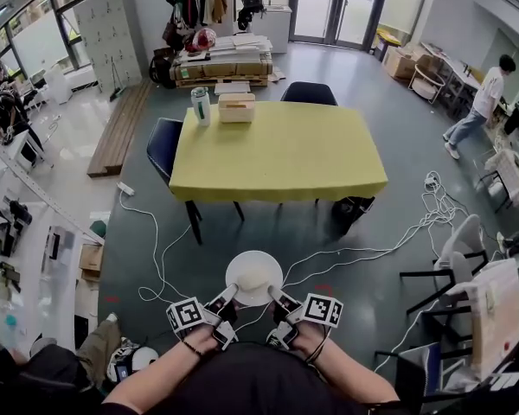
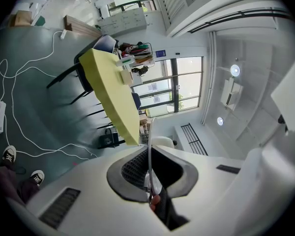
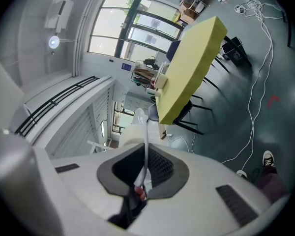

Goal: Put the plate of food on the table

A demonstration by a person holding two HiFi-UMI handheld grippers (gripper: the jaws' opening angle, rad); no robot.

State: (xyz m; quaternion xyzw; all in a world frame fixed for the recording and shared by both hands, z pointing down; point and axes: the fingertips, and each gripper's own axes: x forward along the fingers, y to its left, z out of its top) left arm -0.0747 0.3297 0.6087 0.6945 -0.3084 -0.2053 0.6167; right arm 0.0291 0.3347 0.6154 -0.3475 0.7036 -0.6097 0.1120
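A white plate [image 1: 253, 277] with a pale mound of food on it hangs over the grey floor, in front of the person's body. My left gripper [image 1: 226, 298] is shut on the plate's left rim and my right gripper [image 1: 279, 298] is shut on its right rim. In the left gripper view the plate's thin edge [image 2: 150, 154] runs between the closed jaws. The right gripper view shows the same rim [image 3: 145, 151] pinched in its jaws. The yellow-covered table [image 1: 278, 150] stands farther ahead, a stretch of floor away.
On the table's far left corner stand a bottle [image 1: 201, 105] and a cardboard box [image 1: 237, 107]. Dark chairs [image 1: 164, 145] sit at its left and far sides. White cables [image 1: 355, 249] trail over the floor. A black bag [image 1: 348, 213] lies under the table's right end.
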